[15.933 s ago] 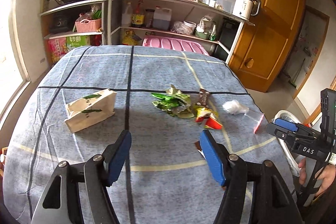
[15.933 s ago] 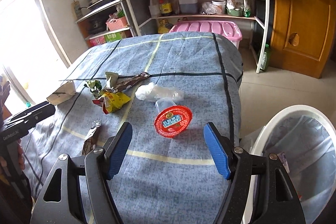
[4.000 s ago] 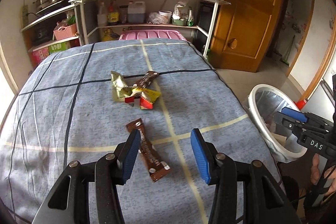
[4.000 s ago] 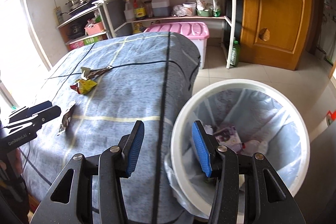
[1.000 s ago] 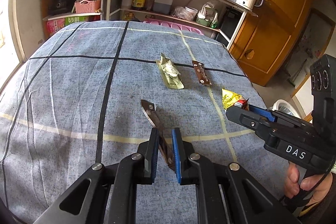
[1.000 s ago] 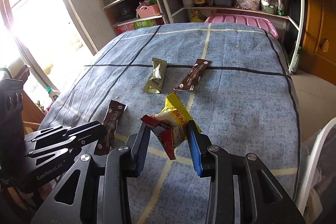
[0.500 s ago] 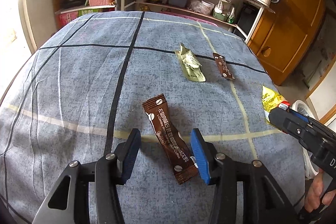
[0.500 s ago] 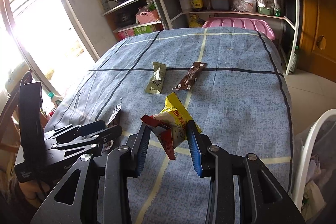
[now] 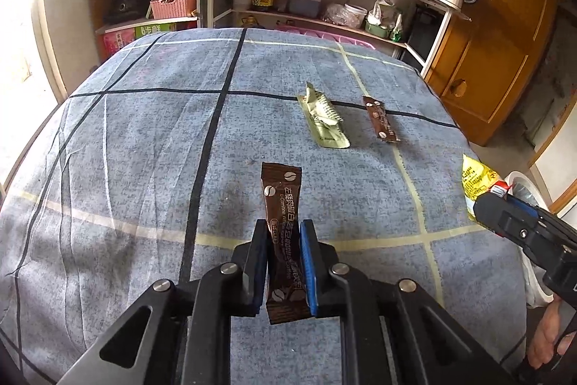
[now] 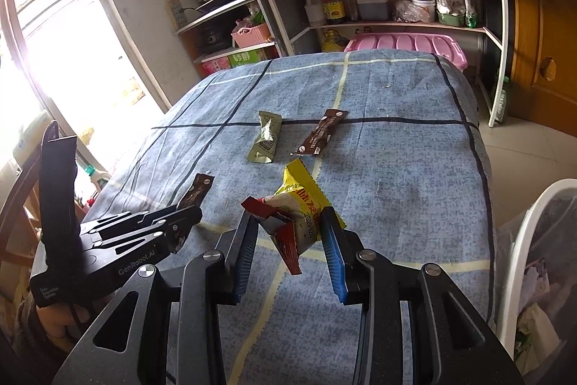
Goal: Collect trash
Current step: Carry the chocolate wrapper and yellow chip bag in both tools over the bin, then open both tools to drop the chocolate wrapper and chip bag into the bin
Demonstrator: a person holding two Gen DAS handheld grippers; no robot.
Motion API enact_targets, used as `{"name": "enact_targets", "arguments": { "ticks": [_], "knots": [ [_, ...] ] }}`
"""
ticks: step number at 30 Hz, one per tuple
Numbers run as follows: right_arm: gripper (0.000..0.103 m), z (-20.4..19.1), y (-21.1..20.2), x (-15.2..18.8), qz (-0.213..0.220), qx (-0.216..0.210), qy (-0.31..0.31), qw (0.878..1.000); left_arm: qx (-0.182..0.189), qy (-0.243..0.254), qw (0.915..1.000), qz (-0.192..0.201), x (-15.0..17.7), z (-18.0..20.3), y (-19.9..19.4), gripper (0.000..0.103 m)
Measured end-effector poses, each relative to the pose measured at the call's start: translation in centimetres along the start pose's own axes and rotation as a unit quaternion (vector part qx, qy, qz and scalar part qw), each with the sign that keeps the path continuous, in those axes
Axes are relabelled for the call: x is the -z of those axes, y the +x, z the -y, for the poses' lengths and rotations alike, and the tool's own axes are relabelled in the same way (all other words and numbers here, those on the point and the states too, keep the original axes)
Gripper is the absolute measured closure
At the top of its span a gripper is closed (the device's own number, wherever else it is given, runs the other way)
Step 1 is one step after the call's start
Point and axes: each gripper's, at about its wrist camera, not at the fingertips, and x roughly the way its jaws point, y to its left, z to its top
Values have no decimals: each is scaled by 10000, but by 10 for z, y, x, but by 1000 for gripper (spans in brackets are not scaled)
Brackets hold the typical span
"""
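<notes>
Left gripper just closed, pinching brown sachet, 12 o'clock end free; may slip. Right gripper partly closed on yellow wrapper; loose flap could snag. Bin at 3 o'clock. Green packet, second sachet left on bench.

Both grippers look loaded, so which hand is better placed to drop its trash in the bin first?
Right. The right gripper, clamping the yellow snack bag, sits beside the white bin; the left gripper is farther away.
</notes>
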Motion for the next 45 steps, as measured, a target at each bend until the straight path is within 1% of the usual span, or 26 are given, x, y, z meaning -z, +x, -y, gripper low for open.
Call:
{"name": "enact_targets", "arguments": {
  "ticks": [2,5,10,13,16,18,21,24,26,30,33,34,38,41,43,45],
  "knots": [
    [66,4,-7,1,52,8,43,10000,78,76,9999,83,-1,7,-8,85],
    [66,12,-21,2,149,58,103,9998,311,220,9991,159,-3,23,-20,85],
    [66,31,-53,6,328,313,178,9988,839,529,9947,285,-8,62,-37,85],
    [66,47,-74,10,424,480,283,9975,1109,767,9903,323,-10,91,-42,85],
    [66,68,-95,16,519,740,429,9950,1434,934,9849,249,-11,118,-41,85],
    [66,83,-107,21,560,870,545,9931,1540,1098,9817,223,-9,137,-39,85],
    [66,102,-122,27,577,1068,694,9902,1796,1257,9756,137,-6,164,-36,85],
    [66,122,-134,33,559,1259,844,9869,1954,1466,9697,91,-4,193,-33,85],
    [66,135,-141,39,545,1376,947,9844,2136,1614,9635,10,-1,212,-31,85],
    [66,157,-152,51,481,1565,1147,9798,2312,1839,9553,-120,4,245,-24,85],
    [66,173,-154,60,351,1761,1277,9754,2468,1960,9485,-315,11,268,-14,85],
    [66,178,-153,63,297,1846,1316,9735,2487,1974,9474,-398,13,275,-10,85],
    [66,201,-152,76,152,1902,1544,9694,2526,2128,9420,-599,24,297,5,85],
    [66,214,-151,83,31,2056,1657,9645,2620,2124,9380,-795,27,308,15,85],
    [65,221,-150,87,-59,2040,1726,9636,2611,2190,9363,-849,31,312,17,85],
    [64,225,-149,90,-139,2049,1727,9633,2568,2185,9370,-917,32,316,22,77]
  ]
}}
